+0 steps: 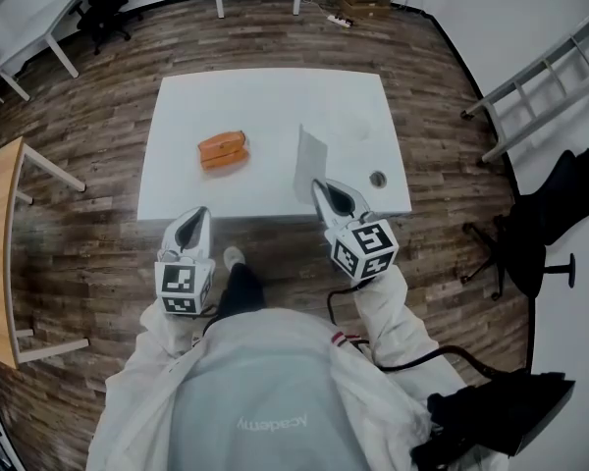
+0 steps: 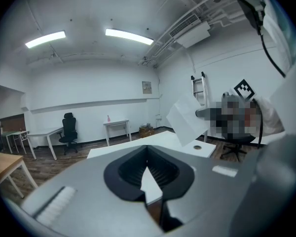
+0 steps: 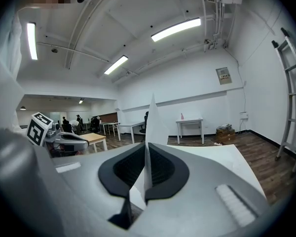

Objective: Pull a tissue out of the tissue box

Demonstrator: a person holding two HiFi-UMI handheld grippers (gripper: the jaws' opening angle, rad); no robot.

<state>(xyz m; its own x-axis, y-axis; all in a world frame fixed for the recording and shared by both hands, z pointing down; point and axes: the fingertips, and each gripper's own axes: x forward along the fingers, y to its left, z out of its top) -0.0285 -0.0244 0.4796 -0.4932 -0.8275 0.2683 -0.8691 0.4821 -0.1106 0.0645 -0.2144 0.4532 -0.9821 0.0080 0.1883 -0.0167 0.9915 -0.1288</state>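
Observation:
An orange tissue box [image 1: 223,150] lies on the white table [image 1: 275,96], left of middle. My right gripper [image 1: 320,188] hovers over the table's near edge, shut on a white tissue [image 1: 310,165] that stands up from its jaws, clear of the box. In the right gripper view the tissue [image 3: 153,120] rises as a thin sheet from between the closed pads of the right gripper [image 3: 146,154]. My left gripper [image 1: 198,216] is just short of the near edge, its jaws together with nothing in them [image 2: 147,154]. From the left gripper view the tissue [image 2: 187,120] hangs at right.
A small round object [image 1: 378,178] sits near the table's right edge. A ladder [image 1: 540,77] leans at the right wall and a black chair [image 1: 545,229] stands below it. A wooden table [image 1: 0,253] is at the left. White desks line the far wall.

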